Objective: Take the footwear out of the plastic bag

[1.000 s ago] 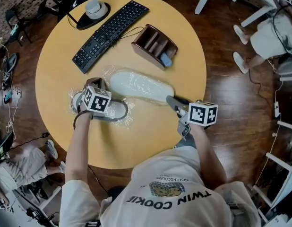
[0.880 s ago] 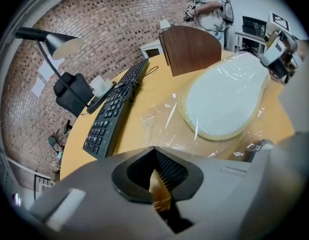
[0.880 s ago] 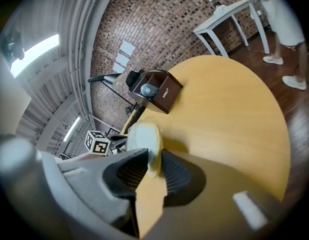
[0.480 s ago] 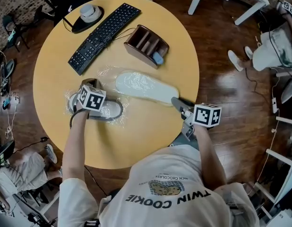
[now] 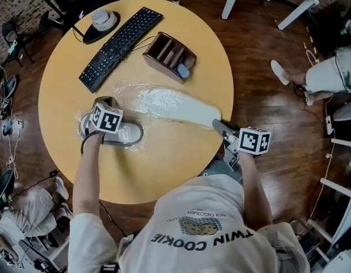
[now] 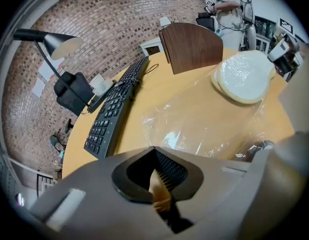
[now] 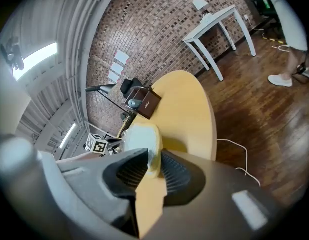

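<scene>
Right gripper [image 5: 216, 124]: I see its jaws clamped on one end of the white slipper [image 5: 175, 104], the pads pressing both sides of the sole.
Left gripper [image 5: 103, 110]: jaws drawn together; I cannot make out whether they pinch film. It sits over the grey shoe [image 5: 121, 134].
White slipper: flat on the round table [image 5: 164, 158]. Its held end is at the table's right rim and its other end is under crinkled film.
Plastic bag [image 5: 136, 92]: spread flat around the grey shoe and the slipper's far end.
Right rim: my right gripper's body hangs past it over the wooden floor [image 5: 266, 118].
Open room: bare tabletop along the near edge.
Far side: keyboard [image 5: 113, 47] and brown organizer [image 5: 170, 56], both apart from the bag.
</scene>
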